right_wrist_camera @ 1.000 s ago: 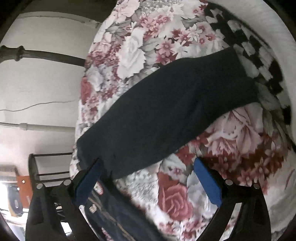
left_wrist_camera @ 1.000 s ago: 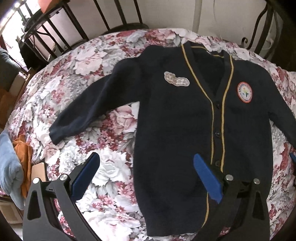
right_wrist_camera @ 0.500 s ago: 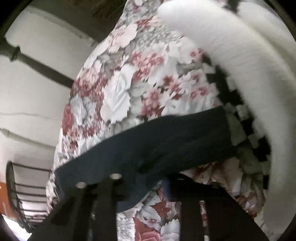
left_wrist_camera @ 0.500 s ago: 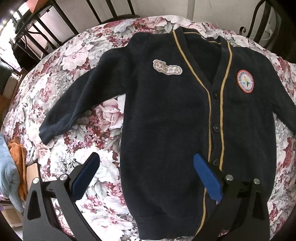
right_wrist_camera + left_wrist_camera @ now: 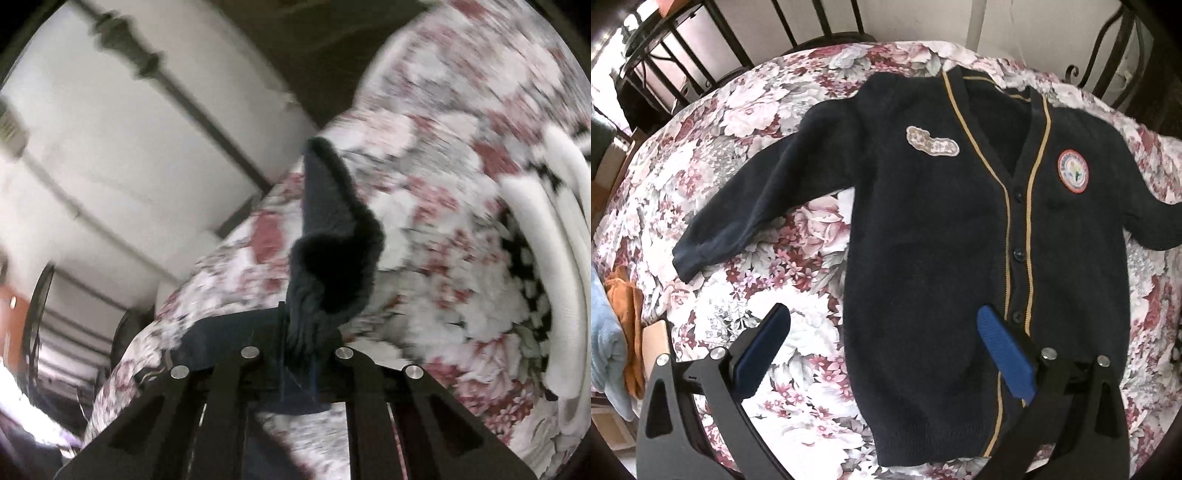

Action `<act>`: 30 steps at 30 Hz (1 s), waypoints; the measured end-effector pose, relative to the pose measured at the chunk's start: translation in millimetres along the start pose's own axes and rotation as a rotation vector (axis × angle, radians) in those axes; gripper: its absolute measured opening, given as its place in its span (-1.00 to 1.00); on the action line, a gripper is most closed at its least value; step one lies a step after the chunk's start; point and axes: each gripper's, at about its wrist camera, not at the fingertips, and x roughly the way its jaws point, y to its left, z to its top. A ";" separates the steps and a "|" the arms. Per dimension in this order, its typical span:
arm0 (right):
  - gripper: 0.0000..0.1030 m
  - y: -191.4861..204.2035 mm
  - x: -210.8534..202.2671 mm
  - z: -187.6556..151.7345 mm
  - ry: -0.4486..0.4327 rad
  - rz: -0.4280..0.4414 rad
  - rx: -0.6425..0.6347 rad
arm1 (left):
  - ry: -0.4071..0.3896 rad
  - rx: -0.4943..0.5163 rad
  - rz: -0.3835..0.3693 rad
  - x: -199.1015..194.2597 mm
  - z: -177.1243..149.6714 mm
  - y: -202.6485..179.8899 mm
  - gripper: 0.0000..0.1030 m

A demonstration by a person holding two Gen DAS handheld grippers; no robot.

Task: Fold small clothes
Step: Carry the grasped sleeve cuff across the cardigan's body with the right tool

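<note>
A rose-and-white floral cloth (image 5: 768,110) covers the surface, with dark metal chair backs (image 5: 713,44) along the upper edge against a pale plaster wall (image 5: 916,18), bright daylight at upper left, and folded light-blue and orange fabrics (image 5: 617,332) at lower left.

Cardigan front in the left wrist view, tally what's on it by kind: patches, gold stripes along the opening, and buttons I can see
Patches: 2, an oblong pale patch and a round red-rimmed badge
Gold stripes: 2
Buttons visible: 3
Total: 7 on the navy cardigan
</note>
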 end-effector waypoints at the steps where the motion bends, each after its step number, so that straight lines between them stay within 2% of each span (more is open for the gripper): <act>1: -0.80 10.0 -4.5 -2.4 -0.007 0.012 -0.032 | -0.004 -0.004 -0.004 -1.1 -0.6 3.6 0.92; 4: -0.80 45.2 -12.9 -9.8 -0.025 0.051 -0.141 | -0.017 -0.014 0.010 -2.4 -3.8 20.2 0.92; 8: -0.80 82.4 -18.4 -26.7 -0.026 0.107 -0.226 | -0.006 -0.089 -0.008 2.2 -4.5 51.6 0.92; 12: -0.80 126.6 -13.5 -55.6 -0.018 0.156 -0.356 | 0.019 -0.158 -0.057 8.1 -4.5 74.9 0.92; 18: -0.80 185.6 6.7 -110.1 0.017 0.194 -0.561 | 0.026 -0.205 -0.066 14.9 -6.4 95.4 0.92; 23: -0.80 223.9 38.5 -176.9 0.081 0.187 -0.755 | 0.038 -0.260 -0.088 20.7 -5.8 111.1 0.92; 30: -0.80 234.3 88.1 -245.1 0.187 0.134 -0.832 | 0.059 -0.291 -0.104 30.5 -3.7 116.2 0.92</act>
